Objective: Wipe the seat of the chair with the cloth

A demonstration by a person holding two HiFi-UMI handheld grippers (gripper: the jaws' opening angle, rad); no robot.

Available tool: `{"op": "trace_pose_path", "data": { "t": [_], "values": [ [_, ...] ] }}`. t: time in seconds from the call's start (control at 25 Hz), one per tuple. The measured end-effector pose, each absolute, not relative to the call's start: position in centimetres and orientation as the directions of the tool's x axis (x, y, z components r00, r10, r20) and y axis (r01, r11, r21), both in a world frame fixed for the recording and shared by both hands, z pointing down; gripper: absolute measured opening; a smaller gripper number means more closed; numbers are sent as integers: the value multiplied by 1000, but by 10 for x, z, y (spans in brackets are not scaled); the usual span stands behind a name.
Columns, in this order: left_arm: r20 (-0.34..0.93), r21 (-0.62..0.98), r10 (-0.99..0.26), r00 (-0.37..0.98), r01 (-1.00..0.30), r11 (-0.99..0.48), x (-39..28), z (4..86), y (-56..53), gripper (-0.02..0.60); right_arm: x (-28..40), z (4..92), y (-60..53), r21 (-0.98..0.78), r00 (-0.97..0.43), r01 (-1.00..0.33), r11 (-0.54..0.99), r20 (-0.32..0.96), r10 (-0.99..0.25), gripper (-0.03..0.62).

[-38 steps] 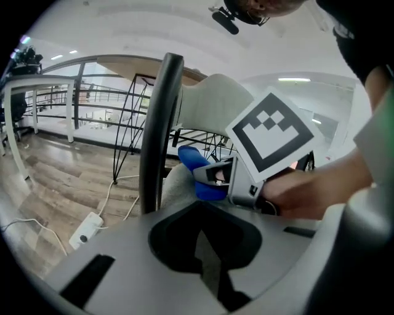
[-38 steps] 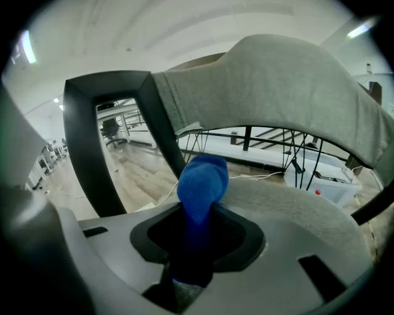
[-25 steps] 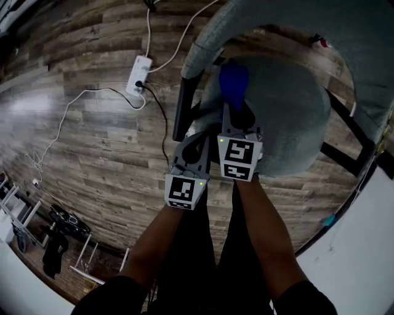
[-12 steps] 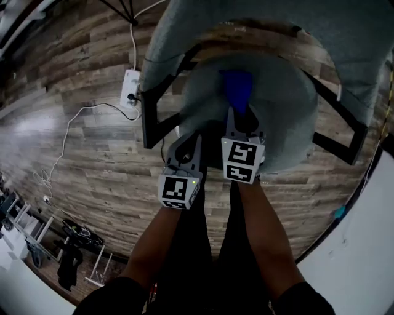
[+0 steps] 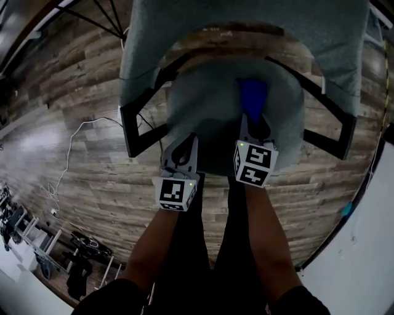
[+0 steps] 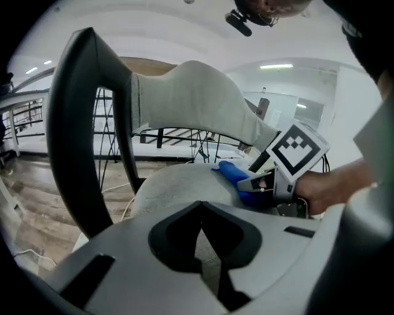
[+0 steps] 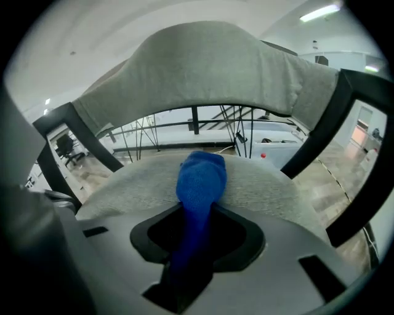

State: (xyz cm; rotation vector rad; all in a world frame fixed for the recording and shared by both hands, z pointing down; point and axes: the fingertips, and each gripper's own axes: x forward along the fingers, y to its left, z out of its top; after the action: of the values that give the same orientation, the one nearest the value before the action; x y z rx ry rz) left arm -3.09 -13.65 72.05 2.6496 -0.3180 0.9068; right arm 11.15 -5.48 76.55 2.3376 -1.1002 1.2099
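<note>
The chair's round grey seat (image 5: 206, 114) lies below me, with its grey backrest (image 5: 246, 18) beyond. My right gripper (image 5: 254, 126) is shut on a blue cloth (image 5: 253, 95), which rests on the seat right of its middle. In the right gripper view the cloth (image 7: 200, 175) sticks out from between the jaws onto the seat (image 7: 271, 184). My left gripper (image 5: 183, 149) hovers at the seat's front left edge, shut with nothing in it. In the left gripper view its tips (image 6: 202, 212) meet over the seat (image 6: 175, 184), and the cloth (image 6: 234, 175) shows at the right.
Black armrest frames stand on both sides of the seat (image 5: 132, 132) (image 5: 345, 132). A white cable (image 5: 77, 132) trails over the wooden floor (image 5: 92, 172) at the left. Black stand legs (image 5: 111, 15) are at the top left. A white wall (image 5: 363, 264) runs along the lower right.
The right gripper has carried the blue cloth from the seat's left part to right of its middle. My view has swung so the chair sits centred; the left gripper stays at the front edge.
</note>
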Motion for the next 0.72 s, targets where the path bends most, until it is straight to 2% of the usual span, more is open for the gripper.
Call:
{"op": "trace_pose_path", "data": {
  "t": [0.32, 0.72],
  "values": [
    [618, 269, -59, 784, -281, -921, -3, 721, -112, 2, 142, 763, -10, -71, 421, -651, -755, 794, -438, 120],
    [622, 233, -27, 782, -218, -948, 26, 718, -80, 2, 182, 760, 62, 0, 490, -599, -801, 791, -366, 120]
  ]
}}
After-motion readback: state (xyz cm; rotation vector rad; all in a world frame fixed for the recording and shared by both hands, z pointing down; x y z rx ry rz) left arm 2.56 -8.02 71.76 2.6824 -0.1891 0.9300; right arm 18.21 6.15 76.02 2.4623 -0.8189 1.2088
